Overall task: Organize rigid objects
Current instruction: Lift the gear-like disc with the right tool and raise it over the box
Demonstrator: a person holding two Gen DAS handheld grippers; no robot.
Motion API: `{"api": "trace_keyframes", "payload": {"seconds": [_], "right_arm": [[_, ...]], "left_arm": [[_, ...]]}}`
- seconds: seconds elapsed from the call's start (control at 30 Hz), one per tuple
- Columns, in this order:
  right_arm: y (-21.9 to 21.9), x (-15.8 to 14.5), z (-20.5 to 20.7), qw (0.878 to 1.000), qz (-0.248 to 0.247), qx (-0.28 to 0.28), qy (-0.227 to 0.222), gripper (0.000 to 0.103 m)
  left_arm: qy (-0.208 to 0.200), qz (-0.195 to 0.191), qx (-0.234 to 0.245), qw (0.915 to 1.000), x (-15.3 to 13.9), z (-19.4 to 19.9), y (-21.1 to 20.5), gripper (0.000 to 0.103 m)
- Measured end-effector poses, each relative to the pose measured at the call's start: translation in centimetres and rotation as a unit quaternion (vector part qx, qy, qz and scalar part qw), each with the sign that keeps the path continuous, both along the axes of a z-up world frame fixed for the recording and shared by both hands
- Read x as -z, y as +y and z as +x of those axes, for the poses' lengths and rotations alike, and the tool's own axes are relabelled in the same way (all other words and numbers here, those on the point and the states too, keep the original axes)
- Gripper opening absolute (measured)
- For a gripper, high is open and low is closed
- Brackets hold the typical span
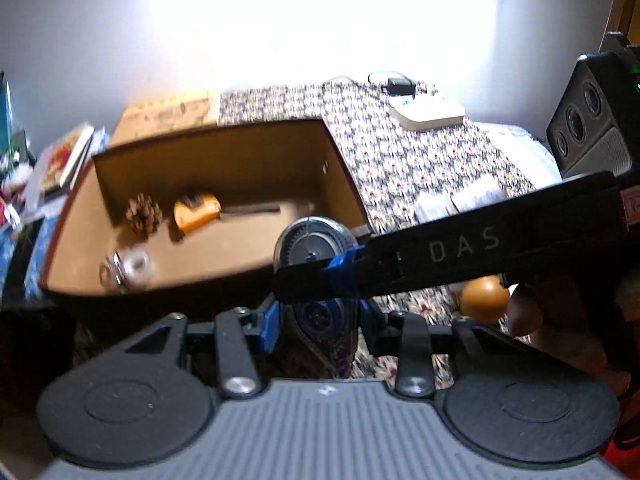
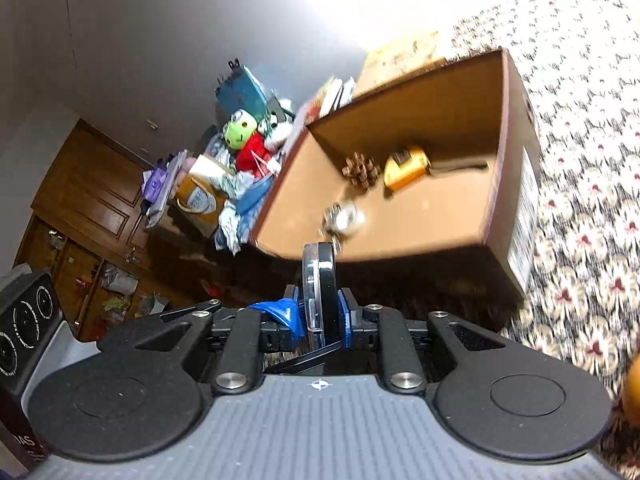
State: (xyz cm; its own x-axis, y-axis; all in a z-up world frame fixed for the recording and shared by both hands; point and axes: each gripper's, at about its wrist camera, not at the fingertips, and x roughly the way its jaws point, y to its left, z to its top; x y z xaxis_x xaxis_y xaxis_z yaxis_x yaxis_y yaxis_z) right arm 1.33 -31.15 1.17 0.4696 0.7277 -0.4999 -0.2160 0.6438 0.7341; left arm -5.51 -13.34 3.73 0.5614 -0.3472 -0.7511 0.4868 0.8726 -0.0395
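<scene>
Holding a correction tape dispenser (image 2: 319, 280) edge-on, the right gripper (image 2: 318, 316) has its blue pads pressed against both flat faces. Cardboard box (image 2: 516, 184) lies straight ahead and just beyond the dispenser's tip, open top toward it. Left gripper (image 1: 318, 320) sits spread around the dispenser's tail, nothing pinched

Ahead of me a pale wall (image 1: 80, 40) blows out to white glare in the middle. A flower-patterned cloth (image 1: 400, 160) covers the surface (bed or counter, I can't tell). Off to my left stand dark wooden panelled cabinets (image 2: 92, 196) beside heaped clutter (image 2: 224, 168).
</scene>
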Motion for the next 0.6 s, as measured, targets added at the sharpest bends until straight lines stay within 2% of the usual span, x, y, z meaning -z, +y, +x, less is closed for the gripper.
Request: {"api": "trace_keyframes", "payload": {"seconds": [0.33,0.6], "right_arm": [[3.4,-2.8,6.3,0.999,-0.011,0.009,-0.035,0.001],[5.0,-2.3,11.3,0.999,-0.027,0.020,-0.017,0.000]], "left_arm": [[-0.039,-0.009,0.019,0.9990,-3.5,7.0,3.4,0.036],[-0.020,-0.017,0.032,0.9991,-3.0,13.1,5.9,0.036]]}}
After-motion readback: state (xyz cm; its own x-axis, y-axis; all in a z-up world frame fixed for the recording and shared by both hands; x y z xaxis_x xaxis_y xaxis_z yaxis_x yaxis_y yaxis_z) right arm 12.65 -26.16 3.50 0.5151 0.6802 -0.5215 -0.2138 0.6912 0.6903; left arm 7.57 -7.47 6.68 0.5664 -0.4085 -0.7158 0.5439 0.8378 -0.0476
